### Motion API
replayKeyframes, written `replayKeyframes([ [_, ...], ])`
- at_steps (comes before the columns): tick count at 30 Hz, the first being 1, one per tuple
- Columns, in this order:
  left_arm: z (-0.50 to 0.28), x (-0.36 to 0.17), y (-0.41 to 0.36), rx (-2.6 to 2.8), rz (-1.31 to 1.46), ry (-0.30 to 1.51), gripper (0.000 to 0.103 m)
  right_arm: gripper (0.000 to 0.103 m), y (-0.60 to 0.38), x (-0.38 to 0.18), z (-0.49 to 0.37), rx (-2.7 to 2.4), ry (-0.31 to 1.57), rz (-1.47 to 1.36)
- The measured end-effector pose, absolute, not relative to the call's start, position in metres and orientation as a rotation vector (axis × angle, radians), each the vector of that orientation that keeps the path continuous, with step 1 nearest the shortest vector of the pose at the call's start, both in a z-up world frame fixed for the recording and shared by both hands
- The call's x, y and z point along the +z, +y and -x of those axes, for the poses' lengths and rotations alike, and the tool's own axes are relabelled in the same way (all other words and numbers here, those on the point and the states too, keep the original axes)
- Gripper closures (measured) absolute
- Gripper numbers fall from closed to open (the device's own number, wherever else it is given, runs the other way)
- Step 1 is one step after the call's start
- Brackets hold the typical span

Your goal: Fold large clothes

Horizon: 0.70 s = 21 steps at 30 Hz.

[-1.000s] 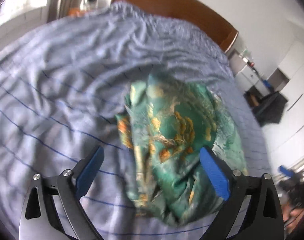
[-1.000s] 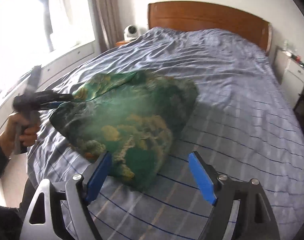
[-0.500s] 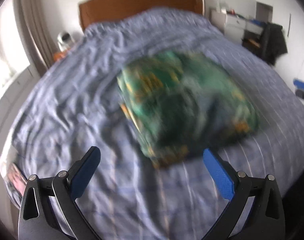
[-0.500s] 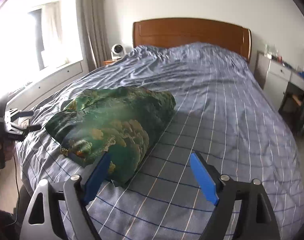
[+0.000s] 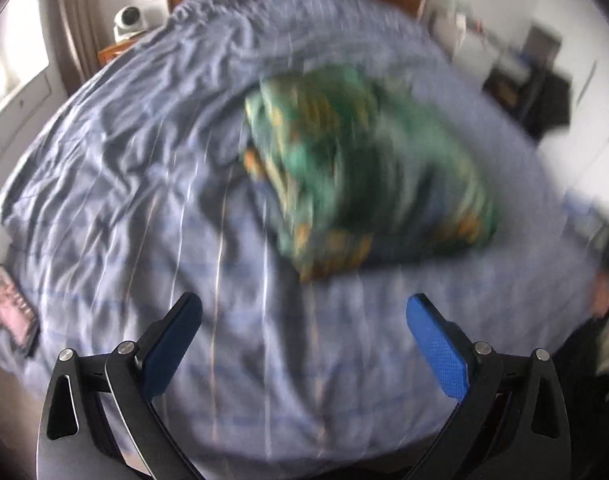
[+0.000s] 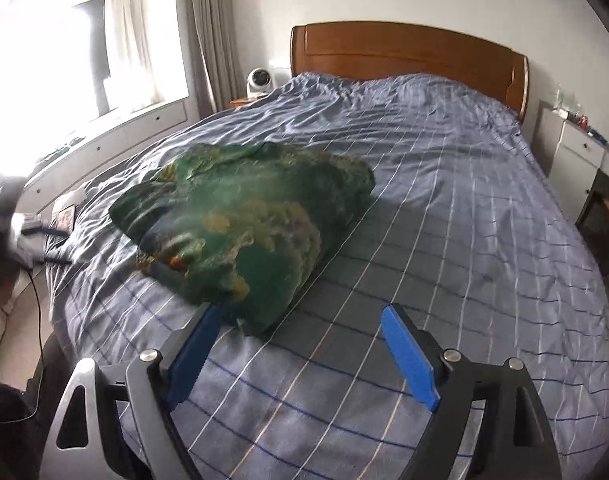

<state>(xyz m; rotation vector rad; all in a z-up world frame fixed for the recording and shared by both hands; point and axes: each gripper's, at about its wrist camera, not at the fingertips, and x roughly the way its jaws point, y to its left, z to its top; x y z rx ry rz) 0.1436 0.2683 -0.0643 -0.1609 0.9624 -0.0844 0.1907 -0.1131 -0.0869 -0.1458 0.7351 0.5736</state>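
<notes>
A folded green garment with gold and orange print (image 6: 248,228) lies as a thick bundle on the blue striped bed cover (image 6: 444,208). In the blurred left wrist view the same garment (image 5: 364,176) sits mid-bed, well beyond my left gripper (image 5: 304,312), whose blue pads stand wide apart with only bedding between them. My right gripper (image 6: 300,320) is open too; its left pad (image 6: 200,340) is just beside the garment's near corner, with nothing between the fingers. At the far left of the right wrist view the left gripper (image 6: 36,232) shows, blurred, in a hand off the bed's edge.
A wooden headboard (image 6: 404,56) closes the far end of the bed. A small white fan (image 6: 258,80) stands on a bedside table by the window. A white cabinet (image 6: 576,156) is on the right. A phone-like flat object (image 5: 12,312) lies near the bed's left edge.
Both grippers have pulled back from the garment, which now lies free on the bed. The left gripper swung away towards the bed's side and its view rolled; the right drew back slightly.
</notes>
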Motion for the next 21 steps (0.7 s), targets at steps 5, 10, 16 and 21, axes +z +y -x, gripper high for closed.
replayKeyframes([
  [5, -0.216, -0.049, 0.309, -0.15, 0.456, 0.87, 0.001, 0.018, -0.102, -0.088, -0.194, 0.618, 0.78, 0.12],
  [10, -0.296, -0.123, 0.328, -0.221, 0.681, 1.036, 0.001, 0.018, -0.088, -0.083, -0.2, 0.636, 0.804, 0.128],
  [16, -0.307, -0.201, 0.326, -0.28, 0.873, 1.106, 0.0, 0.018, -0.087, -0.079, -0.225, 0.677, 0.824, 0.085],
  [21, -0.308, -0.219, 0.321, -0.348, 0.92, 1.103, 0.0, 0.018, -0.093, -0.108, -0.29, 0.74, 0.928, -0.111],
])
